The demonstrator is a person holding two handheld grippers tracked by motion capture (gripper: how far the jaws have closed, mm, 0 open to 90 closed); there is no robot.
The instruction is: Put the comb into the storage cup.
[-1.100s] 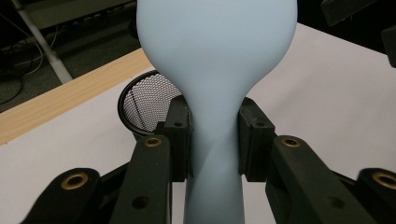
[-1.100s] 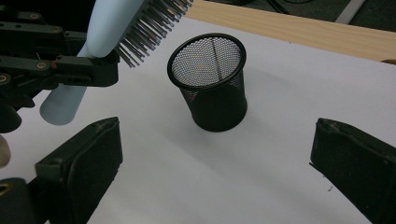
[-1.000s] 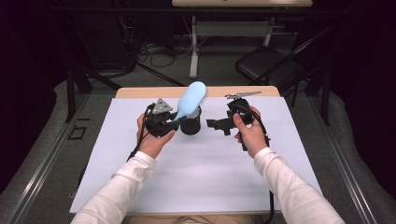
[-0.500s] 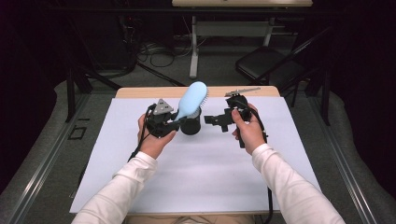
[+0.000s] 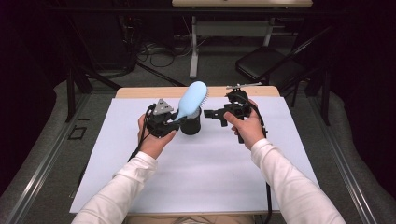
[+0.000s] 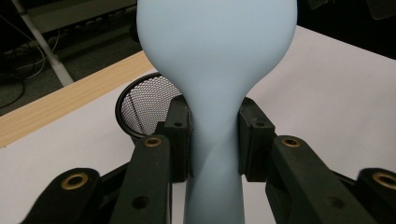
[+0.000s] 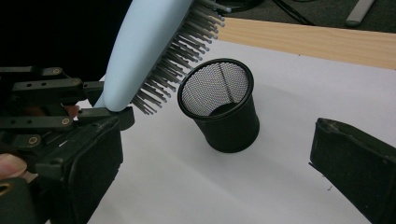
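Hairbrush point(image 5: 192, 99) clamped at the neck in left gripper point(image 5: 173, 120), head tilted over mesh cup point(image 5: 190, 125), not yet inside. Right gripper point(image 5: 211, 113) at cup's 3 o'clock, jaws wide open, empty. Left to do: lower brush into cup, release.

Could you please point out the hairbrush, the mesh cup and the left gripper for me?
hairbrush point(image 5: 193, 99): high view, back of its head.
mesh cup point(image 7: 229, 126): right gripper view, its outer wall.
left gripper point(image 6: 214, 140): left gripper view, between its fingertips.
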